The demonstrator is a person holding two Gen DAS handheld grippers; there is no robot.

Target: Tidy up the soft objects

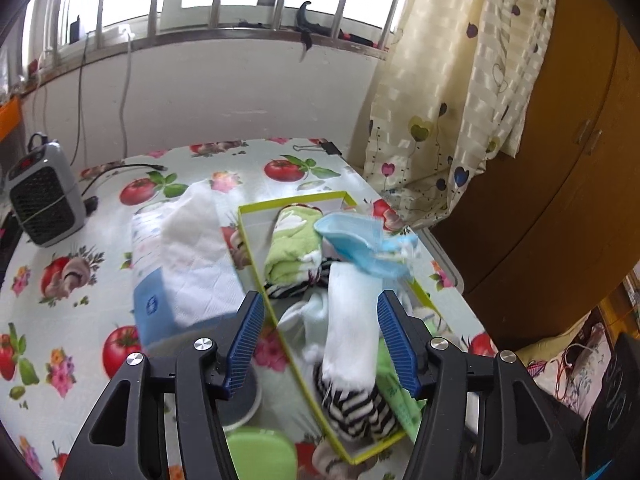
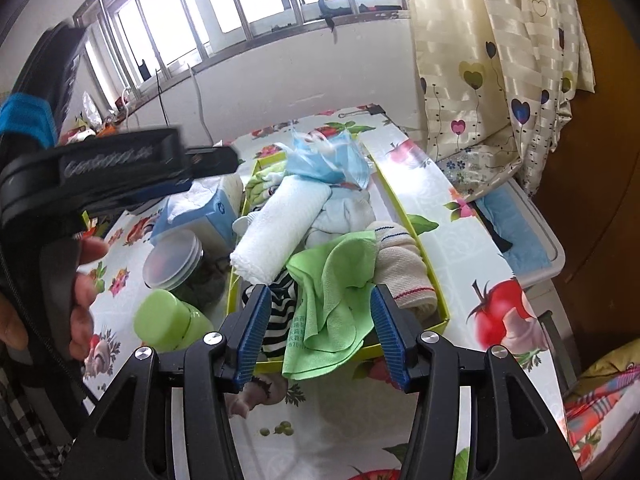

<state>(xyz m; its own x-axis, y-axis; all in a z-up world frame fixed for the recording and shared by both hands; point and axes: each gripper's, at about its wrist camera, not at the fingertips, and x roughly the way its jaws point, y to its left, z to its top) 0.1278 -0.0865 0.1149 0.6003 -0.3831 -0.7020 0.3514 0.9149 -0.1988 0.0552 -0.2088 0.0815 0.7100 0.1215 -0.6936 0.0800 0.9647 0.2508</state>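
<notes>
A yellow-rimmed box point(image 2: 401, 205) on the tomato-print table holds soft things. In it lie a white rolled towel point(image 2: 276, 232), blue face masks point(image 2: 324, 156), a green cloth point(image 2: 332, 304) draped over the near rim, a beige sock point(image 2: 404, 268) and a black-and-white striped cloth point(image 2: 280, 312). My right gripper point(image 2: 320, 334) is open above the green cloth, its pads clear of it. In the left wrist view my left gripper point(image 1: 320, 342) is open over the white towel point(image 1: 348, 320), with the masks point(image 1: 360, 244), a green towel point(image 1: 288, 244) and the box's rim point(image 1: 256, 248) beyond.
A tissue pack point(image 1: 188, 264) and a grey heater point(image 1: 44, 196) stand left of the box. A clear-lidded jar point(image 2: 176, 256) and a green-lidded container point(image 2: 168, 320) sit near its front left corner. A hand point(image 2: 84, 280) holds the left tool. A white bin point(image 2: 532, 240) sits right of the table.
</notes>
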